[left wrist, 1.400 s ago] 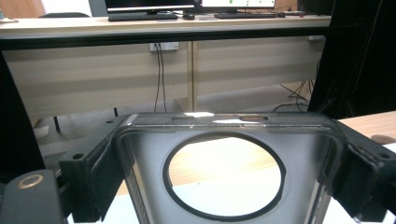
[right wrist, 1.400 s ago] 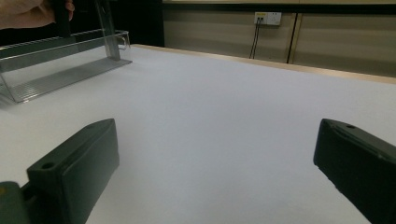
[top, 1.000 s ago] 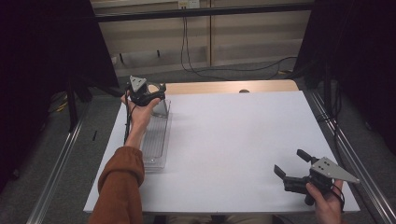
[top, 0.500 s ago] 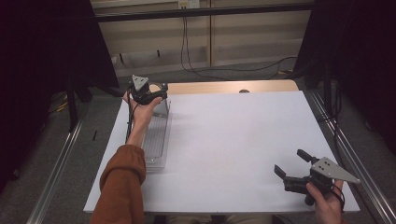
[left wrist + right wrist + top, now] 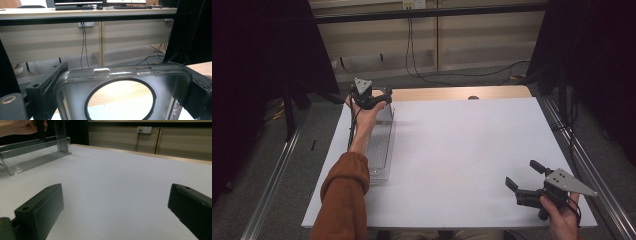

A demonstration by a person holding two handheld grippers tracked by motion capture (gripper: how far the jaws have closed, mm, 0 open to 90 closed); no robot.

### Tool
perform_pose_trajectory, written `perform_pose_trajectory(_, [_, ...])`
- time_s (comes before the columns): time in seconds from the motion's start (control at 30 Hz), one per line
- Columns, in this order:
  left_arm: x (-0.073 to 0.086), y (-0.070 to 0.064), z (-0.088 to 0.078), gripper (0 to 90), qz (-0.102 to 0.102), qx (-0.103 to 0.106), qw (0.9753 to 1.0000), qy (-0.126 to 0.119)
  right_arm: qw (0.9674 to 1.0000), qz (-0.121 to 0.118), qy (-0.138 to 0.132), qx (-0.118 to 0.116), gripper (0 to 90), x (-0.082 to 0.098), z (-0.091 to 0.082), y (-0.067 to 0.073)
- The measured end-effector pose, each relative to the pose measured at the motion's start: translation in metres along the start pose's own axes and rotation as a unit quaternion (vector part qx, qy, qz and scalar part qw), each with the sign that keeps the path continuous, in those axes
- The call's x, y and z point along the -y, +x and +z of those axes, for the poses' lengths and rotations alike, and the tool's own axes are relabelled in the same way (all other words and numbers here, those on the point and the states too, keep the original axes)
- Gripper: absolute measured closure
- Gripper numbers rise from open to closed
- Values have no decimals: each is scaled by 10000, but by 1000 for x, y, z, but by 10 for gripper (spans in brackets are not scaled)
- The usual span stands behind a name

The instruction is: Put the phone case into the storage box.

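A long clear plastic container (image 5: 379, 150) lies along the left side of the white table (image 5: 462, 145). My left gripper (image 5: 379, 100) is at its far end, shut across the end wall. In the left gripper view that clear end wall (image 5: 75, 100), with its large round hole, fills the gap between the two jaws of the left gripper (image 5: 127, 71). The right gripper (image 5: 523, 174) hovers at the front right corner, open, with nothing in it. In the right gripper view, its jaws (image 5: 117, 191) stand wide apart over bare table, with the container (image 5: 32, 162) far off at the upper left.
A wooden strip (image 5: 452, 93) borders the table's far edge. Metal rails (image 5: 582, 150) run along both sides. Cables (image 5: 472, 75) trail on the floor beyond. A sleeved forearm (image 5: 344, 190) lies over the container's near end.
The left gripper has shifted slightly farther and higher at the container's far end. The right gripper has stayed still.
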State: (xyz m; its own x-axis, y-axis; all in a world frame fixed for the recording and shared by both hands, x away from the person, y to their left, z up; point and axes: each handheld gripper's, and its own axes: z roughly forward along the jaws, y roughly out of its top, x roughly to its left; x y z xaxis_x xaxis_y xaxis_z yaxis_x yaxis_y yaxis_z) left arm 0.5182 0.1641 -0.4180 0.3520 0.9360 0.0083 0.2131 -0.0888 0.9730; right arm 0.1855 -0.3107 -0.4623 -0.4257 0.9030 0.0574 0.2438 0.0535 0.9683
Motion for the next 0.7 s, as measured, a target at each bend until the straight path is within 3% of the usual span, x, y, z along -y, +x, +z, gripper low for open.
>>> perform_pose_trajectory(0.37, [1,-2,5,58,-106,81,9999,15,10000,25,-32,-15,4,0,0,1])
perform_pose_trajectory(0.7, [-6,0,5,53,-26,215,9998,-55,10000,13,-5,-57,1,0,-1,1])
